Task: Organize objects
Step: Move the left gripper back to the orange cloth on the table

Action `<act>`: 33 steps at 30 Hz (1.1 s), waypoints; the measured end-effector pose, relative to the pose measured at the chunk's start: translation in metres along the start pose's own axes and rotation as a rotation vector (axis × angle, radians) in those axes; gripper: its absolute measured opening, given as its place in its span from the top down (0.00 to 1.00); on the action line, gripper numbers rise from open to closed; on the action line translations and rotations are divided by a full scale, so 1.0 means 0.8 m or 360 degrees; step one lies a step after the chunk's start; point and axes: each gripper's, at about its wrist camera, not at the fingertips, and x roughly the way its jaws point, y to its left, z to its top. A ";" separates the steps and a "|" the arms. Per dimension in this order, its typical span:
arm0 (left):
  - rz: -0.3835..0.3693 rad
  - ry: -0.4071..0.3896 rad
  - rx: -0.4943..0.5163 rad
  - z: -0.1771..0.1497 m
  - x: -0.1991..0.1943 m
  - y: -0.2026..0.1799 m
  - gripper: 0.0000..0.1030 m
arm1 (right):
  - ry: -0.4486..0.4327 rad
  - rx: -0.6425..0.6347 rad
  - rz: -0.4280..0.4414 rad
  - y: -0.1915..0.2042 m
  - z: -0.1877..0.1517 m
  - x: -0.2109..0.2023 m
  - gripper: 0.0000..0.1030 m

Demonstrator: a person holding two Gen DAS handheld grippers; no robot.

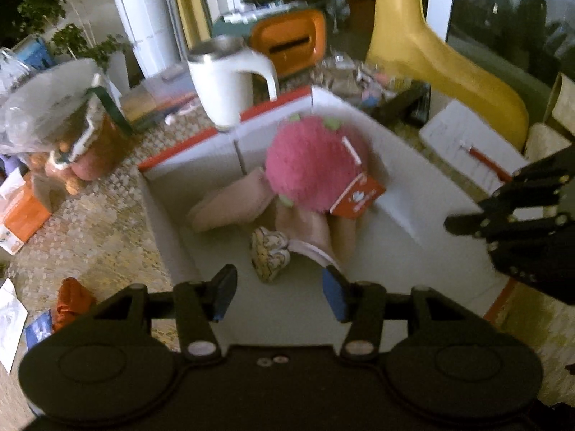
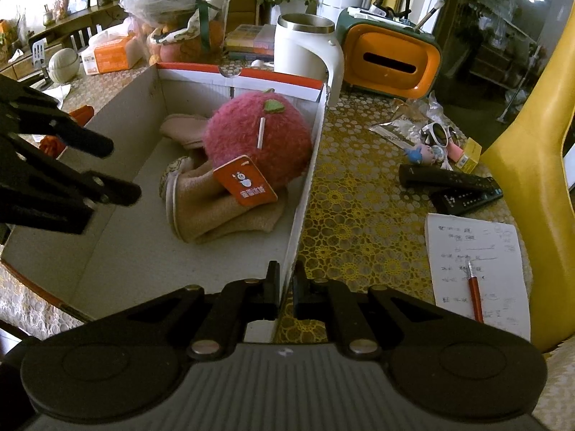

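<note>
Progress stood partway. Cardboard box already held a pink plush toy resting on beige slippers. Left gripper hung above the box floor, jaws apart and empty. Right gripper was clamped on the box's near side wall, steadying it. Outstanding on the table, judging by position: remote controls, sunglasses, notepad with pen, and white mug just behind the box.

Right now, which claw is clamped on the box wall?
The right claw: its fingers pinch the thin right-hand wall of the cardboard box. The left claw hangs open over the box floor, holding nothing.
</note>
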 end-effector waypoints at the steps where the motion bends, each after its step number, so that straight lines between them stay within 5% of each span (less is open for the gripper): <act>1: -0.0003 -0.0022 -0.0015 0.000 -0.005 0.003 0.50 | -0.0001 -0.0001 -0.0001 0.000 0.000 0.000 0.94; 15: 0.0057 -0.0194 -0.0204 -0.042 -0.071 0.060 0.36 | 0.0002 -0.0014 -0.0006 -0.001 -0.001 0.000 0.94; 21: 0.0186 -0.0253 -0.0346 -0.073 -0.102 0.111 0.17 | 0.0004 -0.0007 0.0001 -0.002 -0.001 0.000 0.94; 25: 0.0267 -0.0255 -0.0434 -0.098 -0.109 0.144 0.05 | 0.0008 -0.0008 0.0002 -0.001 -0.001 0.000 0.94; 33: 0.0331 -0.0167 -0.0535 -0.142 -0.091 0.178 0.01 | 0.0021 -0.0023 -0.0021 0.003 0.001 0.000 0.94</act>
